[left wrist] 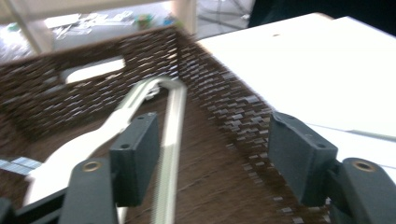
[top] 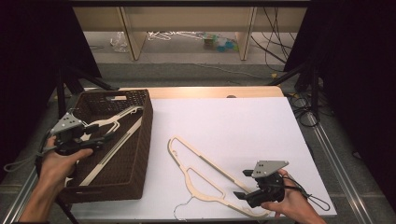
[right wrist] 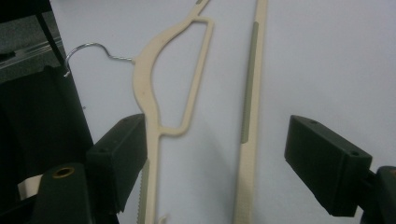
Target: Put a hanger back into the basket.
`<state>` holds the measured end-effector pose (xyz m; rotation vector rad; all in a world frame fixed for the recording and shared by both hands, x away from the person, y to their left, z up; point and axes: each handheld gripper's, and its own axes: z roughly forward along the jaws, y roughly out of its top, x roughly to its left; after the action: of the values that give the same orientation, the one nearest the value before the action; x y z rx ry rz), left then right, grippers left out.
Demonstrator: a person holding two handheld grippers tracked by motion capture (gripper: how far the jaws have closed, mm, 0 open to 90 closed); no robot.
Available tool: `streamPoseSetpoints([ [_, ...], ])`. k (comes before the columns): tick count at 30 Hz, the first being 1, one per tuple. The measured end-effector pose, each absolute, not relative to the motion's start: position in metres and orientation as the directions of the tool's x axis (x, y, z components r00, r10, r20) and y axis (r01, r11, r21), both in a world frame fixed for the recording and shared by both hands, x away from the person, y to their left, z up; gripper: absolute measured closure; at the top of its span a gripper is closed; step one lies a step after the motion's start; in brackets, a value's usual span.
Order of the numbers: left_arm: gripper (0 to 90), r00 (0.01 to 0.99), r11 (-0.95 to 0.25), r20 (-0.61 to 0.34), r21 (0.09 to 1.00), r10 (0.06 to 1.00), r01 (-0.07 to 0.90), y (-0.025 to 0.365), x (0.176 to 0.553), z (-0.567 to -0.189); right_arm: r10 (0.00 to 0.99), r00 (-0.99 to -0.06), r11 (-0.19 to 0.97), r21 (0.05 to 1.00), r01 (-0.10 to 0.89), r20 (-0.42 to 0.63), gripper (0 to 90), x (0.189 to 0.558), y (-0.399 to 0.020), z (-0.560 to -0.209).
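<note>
A cream hanger point(top: 114, 122) lies slanted inside the dark woven basket point(top: 140, 154) at the table's left. My left gripper point(top: 102, 139) hovers over the basket with its jaws open. In the left gripper view the hanger point(left wrist: 173, 121) runs beneath the gap of that gripper point(left wrist: 215, 158), untouched by the pads. A second cream hanger point(top: 205, 163) with a wire hook lies flat on the white tabletop. My right gripper point(top: 242, 184) stands open over its lower end. In the right gripper view, the hanger's point(right wrist: 144, 79) shoulder and straight bar pass between the wide jaws of the gripper point(right wrist: 219, 149).
The white tabletop point(top: 243, 121) stretches to the right of the basket. Black stands and cables flank both sides of the table. Beyond the far edge, wooden furniture legs and loose items sit on the floor point(top: 187, 60).
</note>
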<state>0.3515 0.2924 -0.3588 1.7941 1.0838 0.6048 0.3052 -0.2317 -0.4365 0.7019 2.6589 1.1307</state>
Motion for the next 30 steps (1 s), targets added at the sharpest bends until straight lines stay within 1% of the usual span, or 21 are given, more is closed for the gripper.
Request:
streamPoseSetpoints([
  [5, 28.4, 0.564, -0.217, -0.018, 0.913, 0.826, 0.347, 0.259, 0.336, -0.359, 0.486, -0.873, 0.599, 0.715, 0.361, 0.033, 21.6, 0.304, -0.231, -0.437],
  [9, 23.6, 0.618, -0.248, 0.003, 0.918, 0.786, 0.310, 0.235, 0.328, -0.361, 0.488, -0.872, 0.595, 0.718, 0.360, 0.032, 20.4, 0.305, -0.232, -0.438],
  [11, 21.6, 0.628, -0.240, -0.006, 0.922, 0.778, 0.305, 0.224, 0.324, -0.364, 0.487, -0.873, 0.593, 0.719, 0.363, 0.039, 19.9, 0.305, -0.232, -0.438],
  [13, 16.8, 0.637, -0.240, -0.005, 0.924, 0.771, 0.298, 0.215, 0.322, -0.366, 0.490, -0.871, 0.588, 0.724, 0.362, 0.037, 19.3, 0.305, -0.232, -0.438],
  [20, 16.7, 0.674, -0.254, 0.003, 0.927, 0.739, 0.275, 0.189, 0.308, -0.376, 0.493, -0.869, 0.578, 0.733, 0.357, 0.034, 18.6, 0.305, -0.233, -0.438],
  [22, 16.7, 0.680, -0.252, -0.010, 0.925, 0.733, 0.286, 0.182, 0.303, -0.380, 0.492, -0.870, 0.577, 0.735, 0.356, 0.035, 18.3, 0.304, -0.233, -0.438],
  [26, 16.7, 0.711, -0.308, 0.033, 0.915, 0.702, 0.262, 0.166, 0.293, -0.390, 0.493, -0.869, 0.577, 0.735, 0.357, 0.036, 17.8, 0.303, -0.233, -0.436],
  [30, 16.8, 0.722, -0.328, 0.050, 0.911, 0.691, 0.250, 0.156, 0.287, -0.397, 0.486, -0.874, 0.574, 0.743, 0.344, 0.028, 17.5, 0.302, -0.231, -0.435],
])
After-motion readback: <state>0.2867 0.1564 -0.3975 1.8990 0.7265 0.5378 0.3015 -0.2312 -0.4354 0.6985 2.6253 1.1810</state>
